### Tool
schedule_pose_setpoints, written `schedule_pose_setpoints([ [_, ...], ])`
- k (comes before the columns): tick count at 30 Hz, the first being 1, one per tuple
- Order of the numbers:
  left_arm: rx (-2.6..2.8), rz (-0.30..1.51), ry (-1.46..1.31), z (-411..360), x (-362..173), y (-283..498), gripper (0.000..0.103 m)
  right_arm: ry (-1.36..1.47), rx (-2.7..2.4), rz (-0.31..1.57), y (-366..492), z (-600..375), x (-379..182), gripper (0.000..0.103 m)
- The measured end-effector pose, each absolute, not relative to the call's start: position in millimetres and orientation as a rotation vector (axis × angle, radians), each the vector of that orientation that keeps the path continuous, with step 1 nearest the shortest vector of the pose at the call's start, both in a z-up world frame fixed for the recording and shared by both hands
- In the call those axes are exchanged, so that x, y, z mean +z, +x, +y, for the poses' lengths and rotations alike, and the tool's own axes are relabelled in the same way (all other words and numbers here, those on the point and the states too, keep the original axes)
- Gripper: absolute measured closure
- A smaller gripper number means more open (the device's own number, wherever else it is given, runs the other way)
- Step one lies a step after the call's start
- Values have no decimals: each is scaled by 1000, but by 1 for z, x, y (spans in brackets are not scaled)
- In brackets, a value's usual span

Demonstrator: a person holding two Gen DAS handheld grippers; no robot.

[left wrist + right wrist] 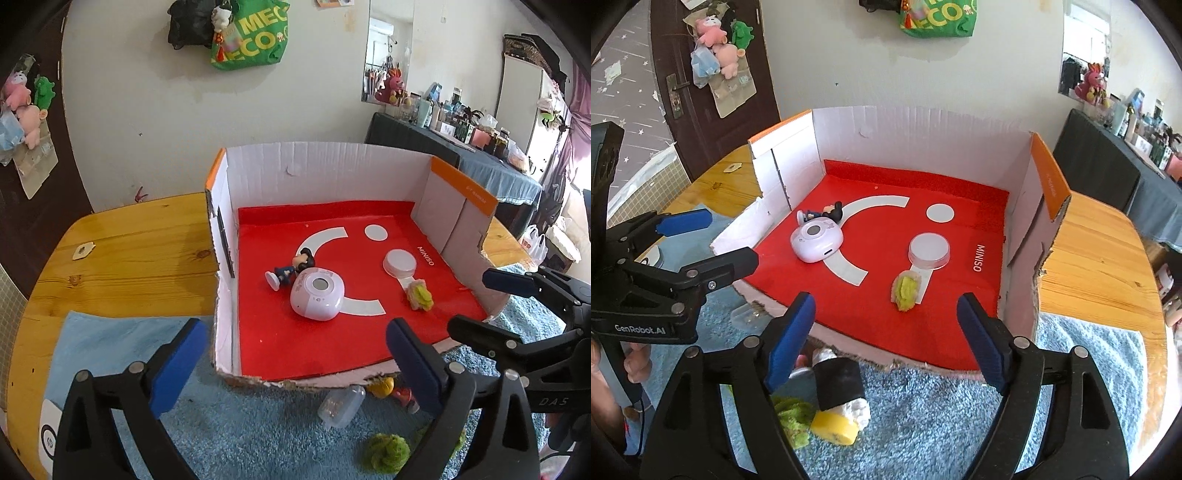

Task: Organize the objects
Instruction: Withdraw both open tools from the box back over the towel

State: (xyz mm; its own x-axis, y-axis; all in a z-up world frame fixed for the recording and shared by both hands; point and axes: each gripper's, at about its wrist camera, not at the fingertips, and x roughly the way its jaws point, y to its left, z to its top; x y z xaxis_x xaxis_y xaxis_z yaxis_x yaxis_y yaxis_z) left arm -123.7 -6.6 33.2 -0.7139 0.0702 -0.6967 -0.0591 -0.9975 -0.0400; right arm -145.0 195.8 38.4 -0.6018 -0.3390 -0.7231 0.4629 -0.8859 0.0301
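Note:
A cardboard box [325,173] [923,125] with a red liner holds a pale pink round device [317,293] [817,239], a small dark-haired figurine [291,271] [823,213], a white-lidded jar [400,263] [929,251] and a green-pink plush bit [419,294] [905,290]. On the blue towel in front lie a clear capsule [341,406], a green fuzzy ball [386,452] [792,417], and a sushi toy [840,398]. My left gripper [295,365] is open and empty before the box. My right gripper [886,341] is open and empty above the towel.
The box stands on a wooden table [129,251] [1100,254] with a blue towel [258,424] [931,413]. A white card [48,432] lies at the towel's left. A cluttered dark counter [480,158] stands far right.

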Motion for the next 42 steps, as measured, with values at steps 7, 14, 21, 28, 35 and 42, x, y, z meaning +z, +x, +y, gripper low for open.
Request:
schedule_pose_setpoints([
  [7,2853,-20,-1133,-6,40,-110,2,1046,-2484,237,-132,198,44,16],
  [14,2856,-16,-1109,-4,45,-97,0,1008,-2530,274,-113,199,51,15],
  [21,2858,-9,-1099,-2,45,-84,0,992,-2535,277,-98,199,51,15],
  [28,2850,-3,-1112,0,40,-75,0,1006,-2535,270,-89,202,44,15],
  [35,2839,1,-1138,2,31,-69,0,1038,-2536,263,-83,207,33,15],
  [42,2836,10,-1175,1,19,-68,0,1079,-2534,251,-83,213,21,15],
])
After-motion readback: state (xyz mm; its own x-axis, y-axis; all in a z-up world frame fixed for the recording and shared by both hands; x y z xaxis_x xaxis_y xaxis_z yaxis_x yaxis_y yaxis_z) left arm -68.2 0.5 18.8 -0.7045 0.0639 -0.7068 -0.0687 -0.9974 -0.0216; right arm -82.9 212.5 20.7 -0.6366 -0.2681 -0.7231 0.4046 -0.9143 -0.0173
